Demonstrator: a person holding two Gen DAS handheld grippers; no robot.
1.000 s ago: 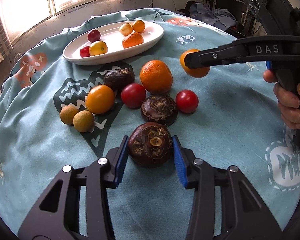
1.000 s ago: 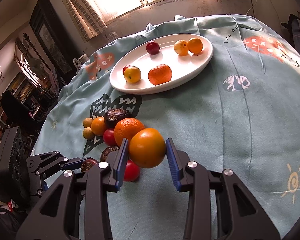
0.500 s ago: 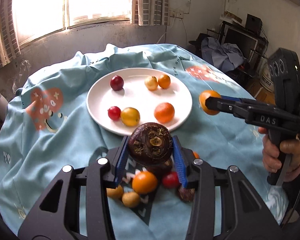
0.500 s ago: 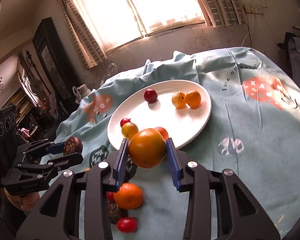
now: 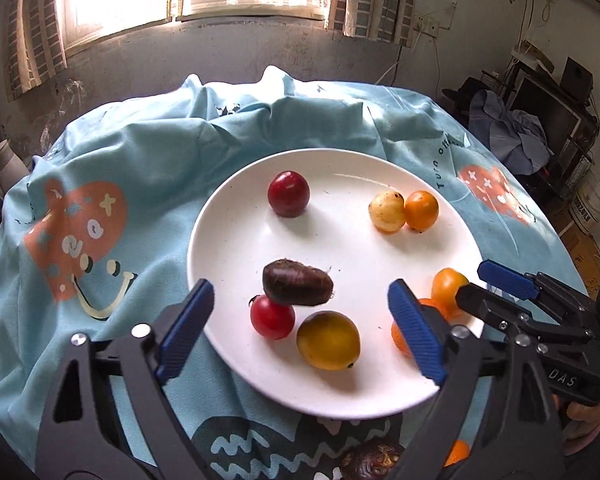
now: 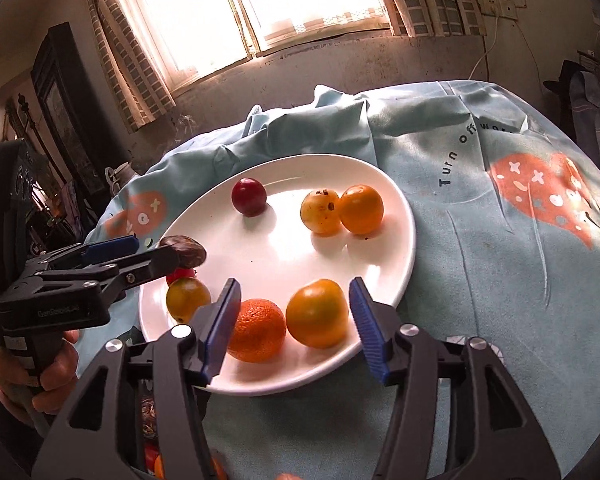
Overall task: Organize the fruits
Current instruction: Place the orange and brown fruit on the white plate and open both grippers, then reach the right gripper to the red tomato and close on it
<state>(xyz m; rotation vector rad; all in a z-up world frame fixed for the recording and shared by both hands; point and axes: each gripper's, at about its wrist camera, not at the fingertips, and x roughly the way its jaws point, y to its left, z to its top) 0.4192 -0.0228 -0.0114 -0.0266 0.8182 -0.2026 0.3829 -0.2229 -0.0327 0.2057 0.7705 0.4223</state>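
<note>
Both releases just happened: left hand-held gripper (image 5: 300, 322) jaws have just been opening and now stand spread wide, nothing pinched; the dark brown fruit (image 5: 298, 283) it carried a second ago is free, apparently dropping or just landed on the white plate (image 5: 228, 224), touching the red fruit (image 5: 272, 317); right hand-held gripper (image 6: 296, 318) jaws have also just been opening, spread; the orange fruit (image 6: 317, 313) sits on the plate between them, pads clear of it, beside the mandarin (image 6: 257, 330); plate count up by two; judgement: more fruit remains on the counter (image 5: 112, 160) cloth near the bottom edge, so go back for it.
</note>
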